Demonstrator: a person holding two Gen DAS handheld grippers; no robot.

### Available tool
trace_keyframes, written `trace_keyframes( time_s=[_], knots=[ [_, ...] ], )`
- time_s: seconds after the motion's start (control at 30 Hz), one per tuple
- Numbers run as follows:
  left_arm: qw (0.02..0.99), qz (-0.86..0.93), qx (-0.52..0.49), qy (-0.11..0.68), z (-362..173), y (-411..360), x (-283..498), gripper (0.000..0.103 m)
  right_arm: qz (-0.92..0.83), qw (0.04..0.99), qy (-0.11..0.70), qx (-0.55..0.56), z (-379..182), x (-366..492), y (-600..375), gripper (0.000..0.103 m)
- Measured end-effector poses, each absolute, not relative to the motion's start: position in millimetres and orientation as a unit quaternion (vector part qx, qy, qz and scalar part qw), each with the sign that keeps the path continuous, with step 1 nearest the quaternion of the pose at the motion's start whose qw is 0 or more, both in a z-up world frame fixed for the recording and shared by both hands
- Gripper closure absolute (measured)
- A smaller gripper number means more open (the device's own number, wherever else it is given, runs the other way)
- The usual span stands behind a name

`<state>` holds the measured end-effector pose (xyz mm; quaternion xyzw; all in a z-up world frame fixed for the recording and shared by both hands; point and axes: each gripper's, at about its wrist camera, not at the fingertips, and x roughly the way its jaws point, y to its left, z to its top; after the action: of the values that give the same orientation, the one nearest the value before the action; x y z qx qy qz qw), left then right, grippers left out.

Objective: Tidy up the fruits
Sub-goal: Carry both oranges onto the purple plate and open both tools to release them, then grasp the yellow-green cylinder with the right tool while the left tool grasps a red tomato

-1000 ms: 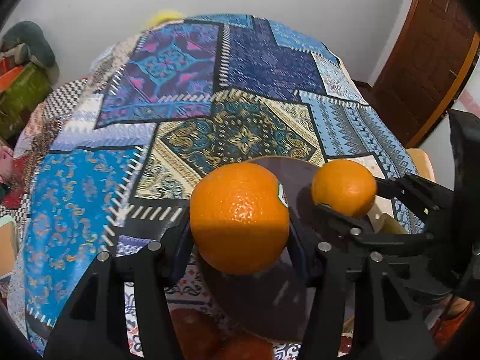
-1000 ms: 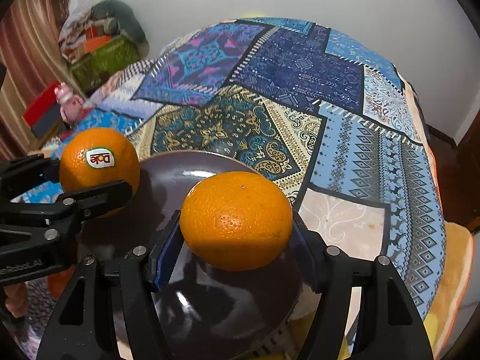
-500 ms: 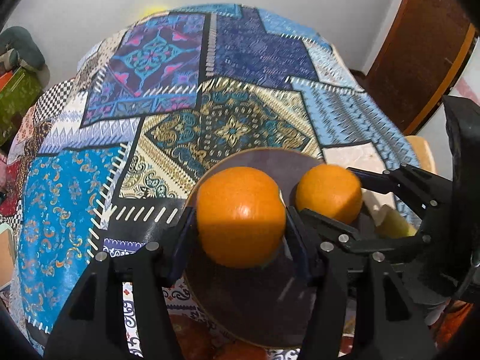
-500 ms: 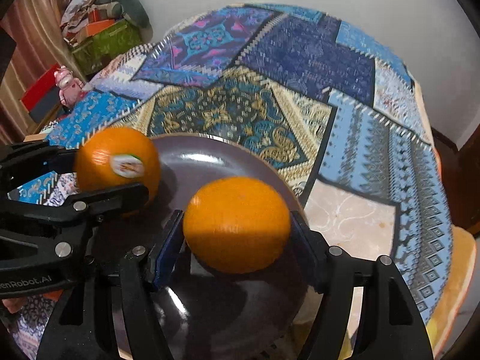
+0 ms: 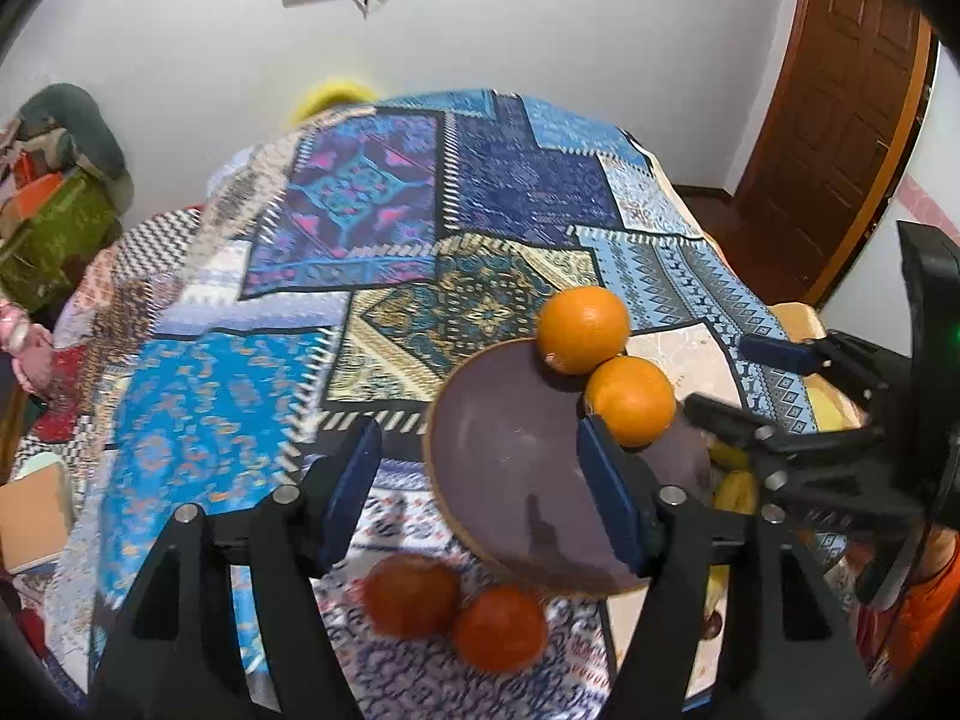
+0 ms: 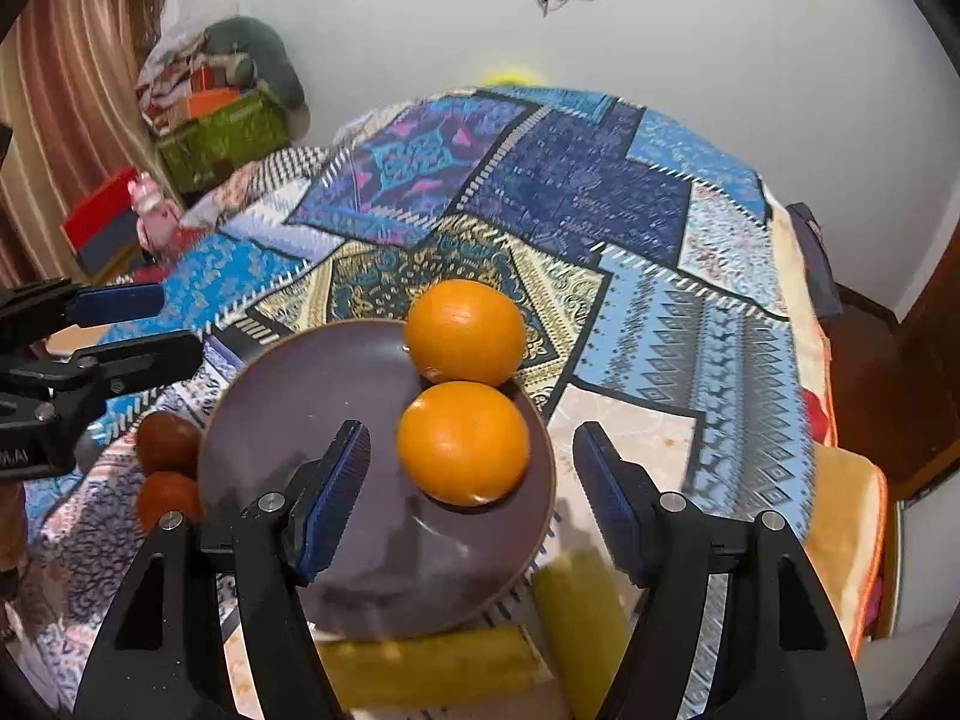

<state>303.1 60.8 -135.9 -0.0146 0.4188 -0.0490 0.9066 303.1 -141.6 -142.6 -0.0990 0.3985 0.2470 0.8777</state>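
Jaws on both grippers stand apart with nothing between them; the left gripper (image 5: 474,492) has just been opening wider, the right gripper (image 6: 471,498) only slightly. Two oranges sit touching each other on the dark plate (image 6: 336,396), toward its far right rim: far orange (image 6: 465,333) at the rim's edge, near orange (image 6: 462,443) just in front of it, ahead of the right gripper's blue pads and clear of them. From the left wrist view, the same pair, far orange (image 5: 582,329) and near orange (image 5: 630,399), lies to the right of the left gripper's line, with the plate (image 5: 498,450) below its right finger. Two reddish fruits (image 5: 456,606) lie side by side on the patterned cloth (image 5: 210,396), just off the plate's near left rim. Yellow bananas (image 6: 576,606) partly show under the plate's near edge. Cloth covers the whole desk.
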Motion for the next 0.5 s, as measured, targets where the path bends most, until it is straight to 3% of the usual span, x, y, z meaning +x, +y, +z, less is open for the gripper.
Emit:
trace_keyframes(
  time_s=[0.5],
  knots=[
    [0.895, 0.001, -0.019, 0.445, -161.3, 100.5, 254.9, 0.032, 0.201, 0.896, 0.391, -0.063, -142.0, 267.4, -208.3, 0.035]
  ],
)
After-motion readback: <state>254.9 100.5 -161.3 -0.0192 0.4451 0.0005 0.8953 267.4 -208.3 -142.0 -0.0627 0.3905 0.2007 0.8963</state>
